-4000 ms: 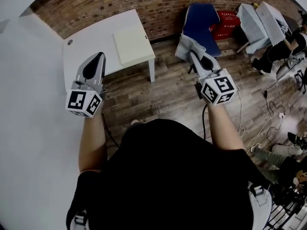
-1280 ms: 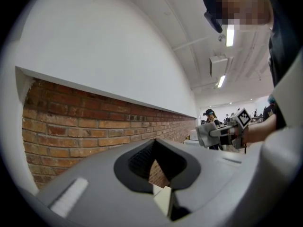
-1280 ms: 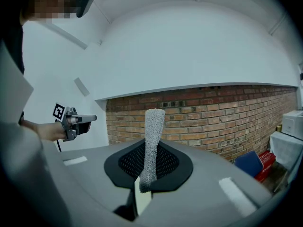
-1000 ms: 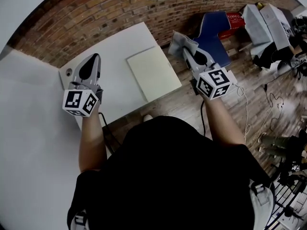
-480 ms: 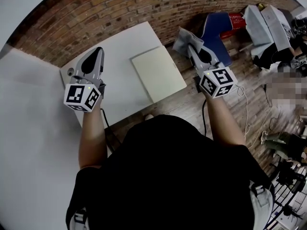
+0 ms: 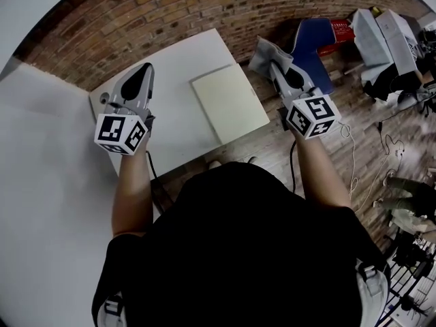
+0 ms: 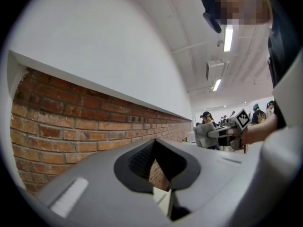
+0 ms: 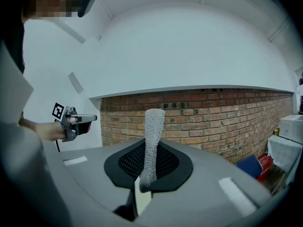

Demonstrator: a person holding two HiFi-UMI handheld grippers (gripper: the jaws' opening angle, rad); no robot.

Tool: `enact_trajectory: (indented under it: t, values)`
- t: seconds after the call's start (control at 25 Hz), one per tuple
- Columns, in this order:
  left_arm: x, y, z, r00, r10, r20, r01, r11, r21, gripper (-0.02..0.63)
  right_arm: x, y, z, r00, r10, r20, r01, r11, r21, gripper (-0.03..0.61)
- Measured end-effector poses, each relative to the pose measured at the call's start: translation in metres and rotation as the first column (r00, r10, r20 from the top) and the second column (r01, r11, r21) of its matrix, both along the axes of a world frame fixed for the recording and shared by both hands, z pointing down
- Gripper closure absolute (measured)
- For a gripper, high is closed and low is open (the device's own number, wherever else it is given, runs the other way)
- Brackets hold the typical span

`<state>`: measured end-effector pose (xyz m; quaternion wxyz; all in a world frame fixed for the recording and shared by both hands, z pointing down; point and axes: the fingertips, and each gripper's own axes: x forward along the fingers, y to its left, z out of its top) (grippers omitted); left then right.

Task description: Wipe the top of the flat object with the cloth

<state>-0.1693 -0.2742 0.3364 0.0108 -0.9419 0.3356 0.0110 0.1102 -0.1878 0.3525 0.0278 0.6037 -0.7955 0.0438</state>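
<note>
Right hand-held gripper (image 8: 141, 195) is pinching a grey knit cloth (image 8: 151, 145). The cloth sticks up past the jaws, clamped at its lower end. Left hand-held gripper (image 7: 168, 207) has its jaws pressed together with nothing between them. In the head view it hangs over the left side of the white desk (image 6: 170, 67), at centre left of the frame.

The flat object (image 6: 230, 104), a cream rectangular panel, lies on the right part of the desk near its edge, at upper centre. The cloth is apart from it, in the air just right of the desk and over the wood floor (image 6: 354, 162).

Step, as a judgement: approach only, wiping not begun. The next move calls for swinging the right hand-held gripper left and down so the cloth lands flat on the panel, then sweeping across it. The left one could steady the panel.

Farther off are a brick wall (image 6: 136, 12) and a blue seat (image 6: 312, 43) at upper right.

No readable writing or brands, only square markers on the cubes.
</note>
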Motion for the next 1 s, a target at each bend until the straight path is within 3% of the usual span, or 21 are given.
enact_trajectory:
  t: [0.48,1.0]
  values:
    - [0.022,0.011,-0.008,1.0,-0.023,0.008,0.023,0.999,0.031,0.612,0.013,-0.003,0.013,0.999,-0.045,0.007,0.045,0.999,-0.011,0.569]
    - [0.031,-0.004,-0.015,0.981,-0.195,-0.001,0.193,0.97,0.148,0.612,0.027,-0.055,0.033,0.987,-0.157,0.016,0.157,0.988,-0.003,0.569]
